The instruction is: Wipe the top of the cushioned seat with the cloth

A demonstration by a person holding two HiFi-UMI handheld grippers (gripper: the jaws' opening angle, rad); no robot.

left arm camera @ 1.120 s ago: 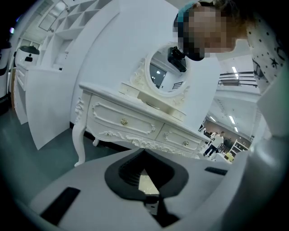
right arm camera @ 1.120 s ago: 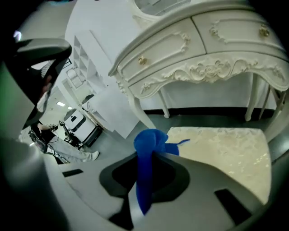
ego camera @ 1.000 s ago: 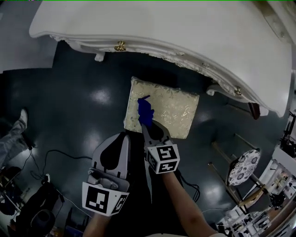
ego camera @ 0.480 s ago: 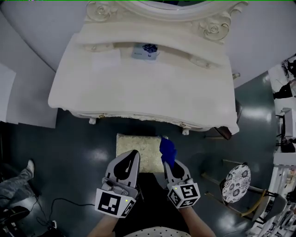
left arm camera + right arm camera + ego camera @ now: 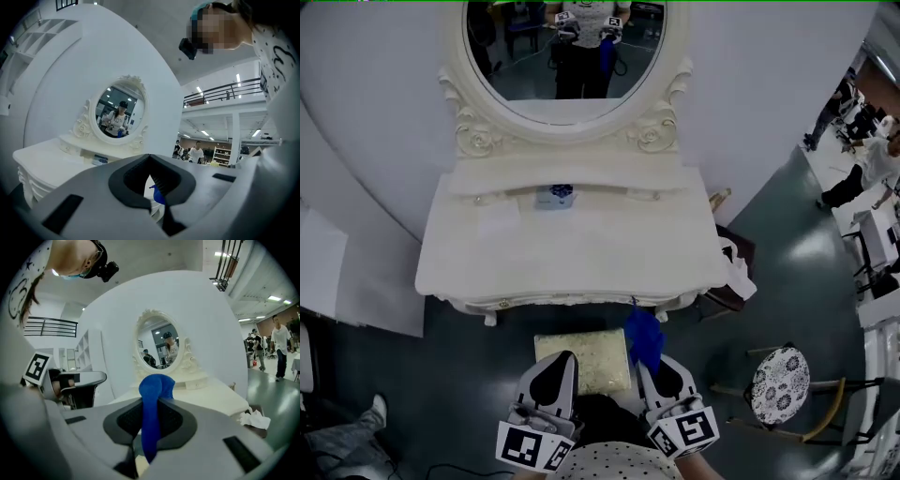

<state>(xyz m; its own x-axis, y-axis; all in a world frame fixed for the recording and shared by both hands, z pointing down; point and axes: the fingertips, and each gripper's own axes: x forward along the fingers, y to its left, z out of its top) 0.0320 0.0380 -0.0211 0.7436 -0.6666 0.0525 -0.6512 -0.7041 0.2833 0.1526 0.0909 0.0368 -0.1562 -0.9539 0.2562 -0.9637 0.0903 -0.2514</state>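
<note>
near: left gripper [image 5: 564, 358] low in the head view, jaws pressed together at the tips, nothing pinched. a small gap stays open between the pads behind the tips, and a bit of blue shows through it from beyond.

right gripper [image 5: 648, 369] just beside it, level with it, jaws pinching the blue cloth [image 5: 152, 391]. the cloth is bunched into a narrow strip. its long axis runs along the jaw line. one end sticks up past the tips as a rounded wad, pointing away from the person toward the dressing table [image 5: 572, 246]. the other end hangs down through the gap between the pads. the cloth is held up in the air, not on the seat.

below the grippers: cushioned seat [image 5: 586, 356] on the dark floor. cream, patterned, rectangular, long axis left to right, parallel to the front edge of the dressing table and just in front of it. in the head view the cloth overlaps the seat's right edge.

farther: small box [image 5: 555, 195] at the back of the white tabletop, then the oval mirror [image 5: 567, 66]. a round patterned stool [image 5: 780, 384] stands well apart on the right.
</note>
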